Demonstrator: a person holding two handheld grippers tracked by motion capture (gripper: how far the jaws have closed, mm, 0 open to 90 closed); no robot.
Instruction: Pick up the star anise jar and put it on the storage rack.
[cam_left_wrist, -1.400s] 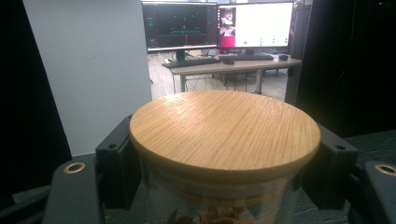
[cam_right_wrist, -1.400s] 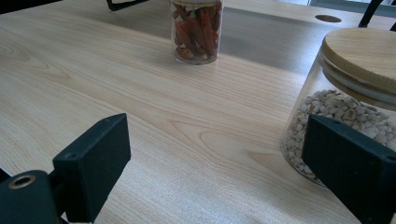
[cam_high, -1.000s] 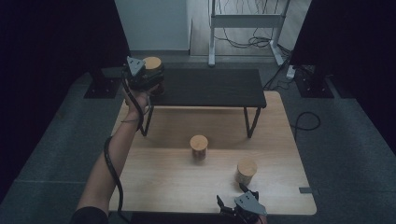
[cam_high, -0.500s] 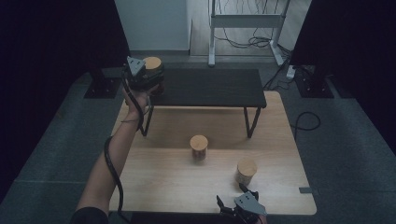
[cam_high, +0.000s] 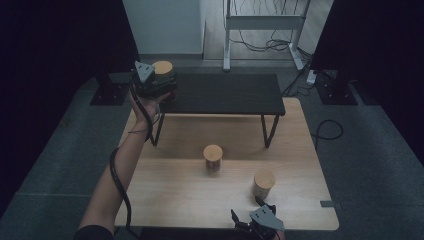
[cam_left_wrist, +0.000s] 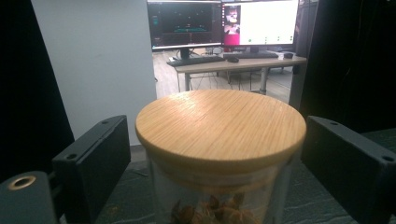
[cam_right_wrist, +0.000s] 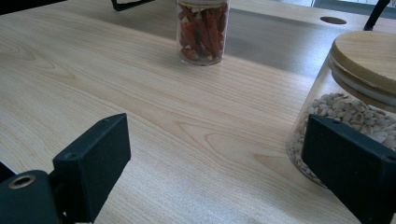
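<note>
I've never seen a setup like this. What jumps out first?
A glass jar with a bamboo lid sits on the left end of the black shelf, between the left gripper, whose jaws have just been opening and stand clear of it. On the wooden table stand a chili jar and a peanut jar.

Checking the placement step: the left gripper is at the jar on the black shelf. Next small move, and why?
Probably draw the left gripper straight back off the jar. Its jaws have just been opening, stand clear of the glass on both sides, and the jar sits on the black shelf.
</note>
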